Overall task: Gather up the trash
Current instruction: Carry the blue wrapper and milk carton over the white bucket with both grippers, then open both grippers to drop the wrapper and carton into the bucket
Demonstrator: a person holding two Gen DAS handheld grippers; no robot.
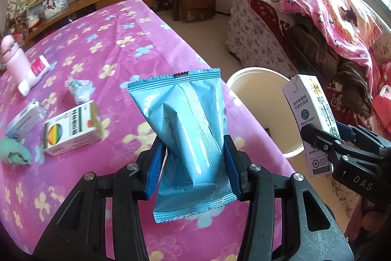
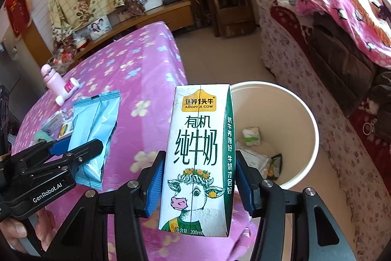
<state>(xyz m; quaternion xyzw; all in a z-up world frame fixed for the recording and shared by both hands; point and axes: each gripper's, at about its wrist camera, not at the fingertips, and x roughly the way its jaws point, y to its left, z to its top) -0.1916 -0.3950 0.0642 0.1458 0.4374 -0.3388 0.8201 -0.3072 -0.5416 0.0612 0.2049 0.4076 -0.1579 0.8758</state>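
- The left gripper (image 1: 193,169) is seen clamped on a light blue snack packet (image 1: 189,136), which is pinched between the 2 blue pads (image 1: 154,169) and stands upright above the right edge of the table.
- The right gripper (image 2: 198,184) is seen closed on a milk carton (image 2: 199,158) printed with a cartoon cow; the carton is held upright between its pads, next to the near rim of the bin.
- Part of a hand (image 2: 14,234) is seen under the left gripper's body in the right wrist view.
- A cream round trash bin (image 2: 310,138) is placed on the floor just beside the table's right edge; several wrappers and a small white-green pack (image 2: 250,136) are lying inside it.
- On the pink flowered tablecloth (image 1: 117,45), near the left edge, a medicine box (image 1: 73,130) with a rainbow mark, a smaller grey-white box (image 1: 23,120), a crumpled green tissue (image 1: 16,154) and a crumpled wrapper (image 1: 79,88) are left lying.
- Farther along that edge a white-pink tube (image 1: 35,76) is lying against a pale pink bottle (image 1: 13,56).
- Beyond the bin a sofa (image 1: 266,36) is draped with a pink blanket (image 1: 330,16).
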